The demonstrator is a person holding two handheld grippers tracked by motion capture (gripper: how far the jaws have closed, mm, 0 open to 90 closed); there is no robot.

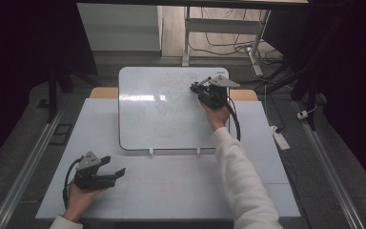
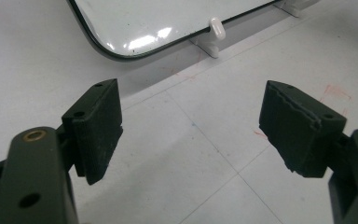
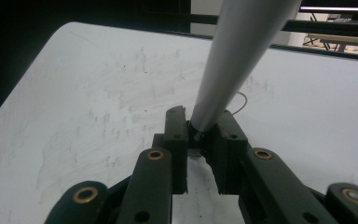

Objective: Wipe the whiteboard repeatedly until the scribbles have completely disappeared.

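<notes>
Worktop (image 1: 181, 191) spanned by whiteboard (image 1: 152, 119), propped on clips. Right gripper (image 1: 196, 87) held over board's upper right, fingers clamped on grey marker (image 3: 237, 60). Left gripper (image 1: 116, 167) rested near edge, fingers apart, nothing held. Writing step judged underway; next, steady tip pressure needed.

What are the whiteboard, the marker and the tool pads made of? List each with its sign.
Whiteboard: glossy coated panel, likely melamine or enamel; it mirrors lamp glare and has a dark rim.
Marker: smooth grey plastic, probably; even matte sheen.
Left tool pads: black rubber or foam, seemingly; rough, chipped edges.
</notes>
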